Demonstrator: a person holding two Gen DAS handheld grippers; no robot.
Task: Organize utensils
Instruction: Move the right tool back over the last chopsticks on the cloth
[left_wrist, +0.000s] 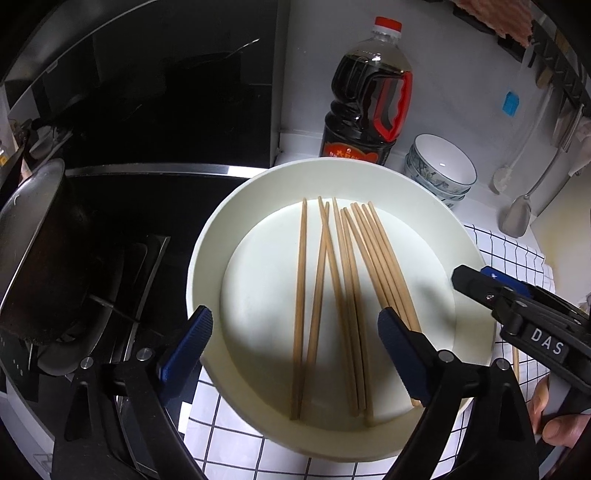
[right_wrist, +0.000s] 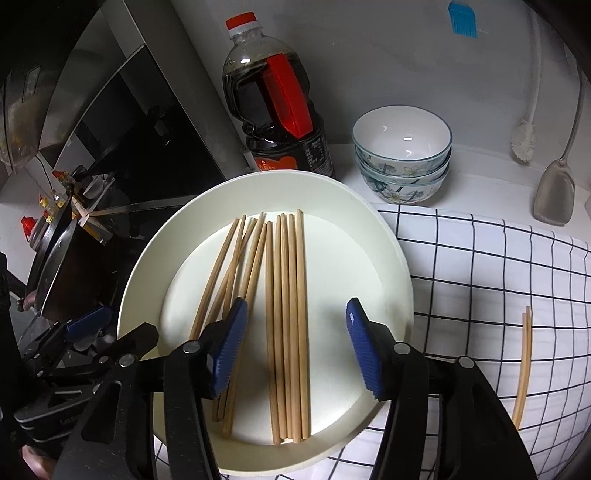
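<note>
A white cloth with a dark grid of lines (right_wrist: 480, 266) covers the counter under and to the right of both tongs; on it, directly ahead of and below the two pairs of fingers, sits a round cream-white plate with a raised rim (left_wrist: 207, 258); beyond the plate stands a tall clear plastic bottle of dark sauce with a red cap and red handle (right_wrist: 273, 103), and to its right a stack of white bowls with a blue floral pattern (right_wrist: 402, 162); a grey metal spatula (right_wrist: 554, 195) hangs further right; a dark pot with a metal rim (left_wrist: 40, 251) sits on the black stove left of the left gripper.

On the plate lie the light wooden chopsticks (left_wrist: 347, 295), roughly side by side, tips pointing away from the tongs; some cross loosely on the left, the rest lie tight together on the right; two more wooden chopsticks (right_wrist: 524, 362) rest on the cloth, well to the right of the right gripper.

The left gripper (left_wrist: 295, 336) hovers over the near part of the plate, its blue-padded jaws spread wide with nothing pressed between them; the right gripper (right_wrist: 295, 347) hangs just beside it, jaws moderately apart above the tight group, gripping nothing.
</note>
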